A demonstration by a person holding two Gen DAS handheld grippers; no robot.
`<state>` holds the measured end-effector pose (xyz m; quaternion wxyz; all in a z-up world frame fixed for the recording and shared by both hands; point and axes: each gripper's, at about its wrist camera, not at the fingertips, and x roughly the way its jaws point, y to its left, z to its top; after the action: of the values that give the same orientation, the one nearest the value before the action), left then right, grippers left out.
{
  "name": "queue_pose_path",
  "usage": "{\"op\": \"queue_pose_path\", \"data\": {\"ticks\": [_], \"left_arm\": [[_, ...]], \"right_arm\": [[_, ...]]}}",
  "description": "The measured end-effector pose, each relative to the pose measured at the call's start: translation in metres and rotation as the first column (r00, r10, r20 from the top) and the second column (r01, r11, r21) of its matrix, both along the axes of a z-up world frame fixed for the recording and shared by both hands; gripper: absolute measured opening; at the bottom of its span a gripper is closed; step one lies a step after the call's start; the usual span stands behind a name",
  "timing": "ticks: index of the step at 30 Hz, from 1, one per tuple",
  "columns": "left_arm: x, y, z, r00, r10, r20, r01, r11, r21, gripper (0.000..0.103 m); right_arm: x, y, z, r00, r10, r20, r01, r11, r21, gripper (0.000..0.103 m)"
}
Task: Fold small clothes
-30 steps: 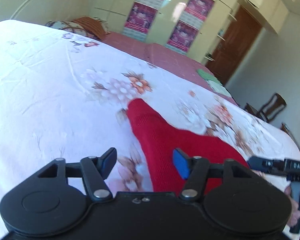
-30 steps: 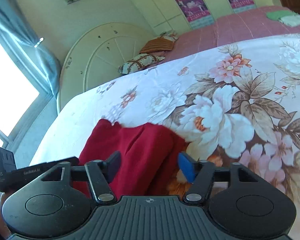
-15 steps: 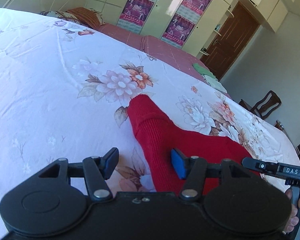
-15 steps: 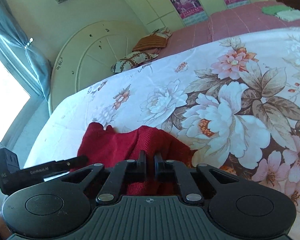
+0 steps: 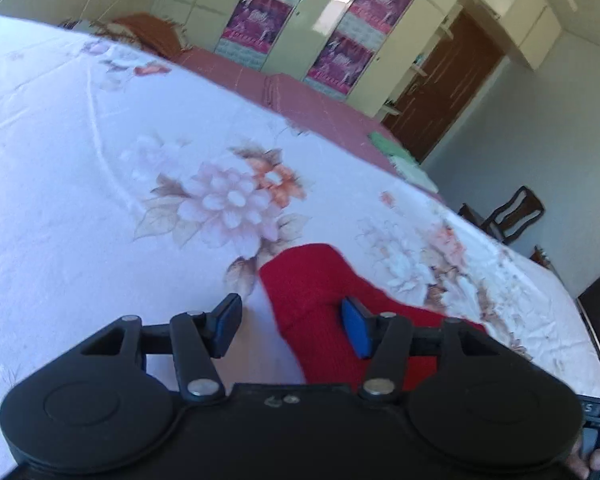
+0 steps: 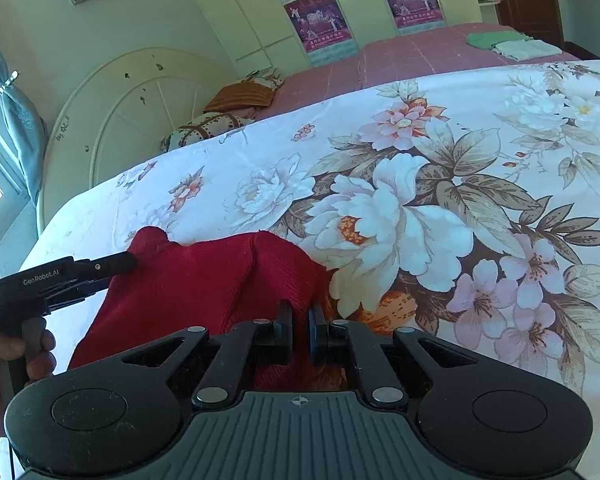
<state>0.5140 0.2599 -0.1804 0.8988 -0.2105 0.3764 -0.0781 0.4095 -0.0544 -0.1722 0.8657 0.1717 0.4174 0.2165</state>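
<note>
A red knit garment (image 6: 196, 284) lies crumpled on the floral bedsheet (image 6: 420, 184). My right gripper (image 6: 300, 332) is shut, its two pads pinching the garment's near right edge. In the left wrist view the garment's narrow end (image 5: 304, 288) reaches in between the fingers of my left gripper (image 5: 292, 328). That gripper is open: the right blue pad (image 5: 356, 332) hovers over the knit and the left pad stands over bare sheet. The right wrist view shows the left gripper (image 6: 100, 270) at the garment's left edge, held by a hand (image 6: 8, 360).
Folded green and white clothes (image 6: 512, 44) rest on the pink cover at the far side. Pillows (image 6: 240, 96) lie by the white headboard (image 6: 132, 112). A dark chair (image 5: 508, 216) stands beyond the bed's right edge, near a brown door (image 5: 444, 88).
My right gripper has shut on the garment's near edge. My left gripper has moved forward and down, so the red end now sits between its fingers.
</note>
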Motion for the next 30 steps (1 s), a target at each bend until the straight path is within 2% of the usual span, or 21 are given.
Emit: {"op": "queue_pose_path", "data": {"ticks": [3, 4, 7, 8, 9, 10, 12, 15, 17, 20, 22, 23, 25, 26, 28, 30], "left_arm": [[0.008, -0.017, 0.008, 0.998, -0.064, -0.002, 0.064, 0.988, 0.139, 0.053], [0.007, -0.021, 0.011, 0.997, -0.07, -0.012, 0.071, 0.984, 0.162, 0.052], [-0.014, -0.024, 0.03, 0.995, -0.103, 0.01, 0.101, 0.987, 0.128, 0.053], [-0.028, -0.025, 0.037, 0.993, -0.111, 0.034, 0.106, 0.987, 0.124, 0.056], [-0.043, -0.026, 0.043, 0.993, -0.107, 0.053, 0.1, 0.988, 0.122, 0.061], [-0.056, -0.027, 0.047, 0.993, -0.107, 0.058, 0.1, 0.989, 0.113, 0.061], [-0.081, -0.029, 0.051, 0.992, -0.112, 0.066, 0.105, 0.99, 0.091, 0.061], [-0.112, -0.037, 0.043, 0.993, -0.112, 0.027, 0.11, 0.992, 0.057, 0.056], [-0.128, -0.046, 0.038, 0.993, -0.118, 0.012, 0.116, 0.989, 0.09, 0.056], [-0.139, -0.047, 0.025, 0.997, -0.072, -0.023, 0.073, 0.996, 0.053, 0.059], [-0.139, -0.047, 0.02, 0.999, -0.049, -0.022, 0.05, 0.997, 0.062, 0.066], [-0.139, -0.047, 0.02, 0.999, -0.039, -0.026, 0.04, 0.997, 0.066, 0.066], [-0.142, -0.051, 0.028, 0.999, -0.034, -0.021, 0.035, 0.996, 0.081, 0.062], [-0.148, -0.055, 0.034, 0.999, -0.048, -0.003, 0.048, 0.993, 0.108, 0.058], [-0.163, -0.061, 0.045, 0.998, -0.067, 0.014, 0.065, 0.988, 0.142, 0.058], [-0.18, -0.062, 0.048, 0.998, -0.062, 0.018, 0.059, 0.988, 0.143, 0.059]], "right_arm": [[0.001, 0.002, -0.001, 1.0, -0.003, -0.013, 0.003, 1.0, -0.012, 0.006], [0.001, 0.003, -0.002, 1.0, -0.004, -0.019, 0.003, 1.0, -0.023, 0.006], [0.002, 0.005, 0.004, 1.0, -0.007, -0.025, 0.006, 0.999, -0.042, 0.007], [-0.001, 0.005, 0.011, 1.0, -0.018, -0.021, 0.017, 0.998, -0.055, 0.017], [-0.006, 0.004, 0.02, 1.0, -0.03, -0.001, 0.03, 0.997, -0.07, 0.034], [-0.014, 0.003, 0.031, 0.999, -0.021, 0.032, 0.023, 0.998, -0.066, 0.037], [-0.032, 0.002, 0.049, 0.998, 0.004, 0.065, -0.001, 0.998, -0.06, 0.037], [-0.06, 0.003, 0.063, 0.997, 0.042, 0.069, -0.039, 0.998, -0.046, 0.037], [-0.078, 0.007, 0.062, 0.996, 0.07, 0.052, -0.068, 0.997, -0.042, 0.037], [-0.092, 0.012, 0.049, 0.996, 0.085, 0.009, -0.084, 0.995, -0.053, 0.036], [-0.092, 0.017, 0.035, 0.997, 0.076, -0.019, -0.078, 0.99, -0.114, 0.021], [-0.089, 0.014, 0.025, 0.997, 0.062, -0.043, -0.067, 0.99, -0.125, 0.019], [-0.086, 0.006, 0.019, 0.998, 0.031, -0.056, -0.036, 0.995, -0.088, 0.019], [-0.087, 0.006, 0.021, 0.998, 0.032, -0.049, -0.037, 0.995, -0.098, 0.019], [-0.093, 0.006, 0.03, 1.0, 0.021, -0.018, -0.023, 0.993, -0.118, 0.019], [-0.104, -0.002, 0.043, 1.0, 0.007, 0.005, -0.007, 0.997, -0.074, 0.02]]}}
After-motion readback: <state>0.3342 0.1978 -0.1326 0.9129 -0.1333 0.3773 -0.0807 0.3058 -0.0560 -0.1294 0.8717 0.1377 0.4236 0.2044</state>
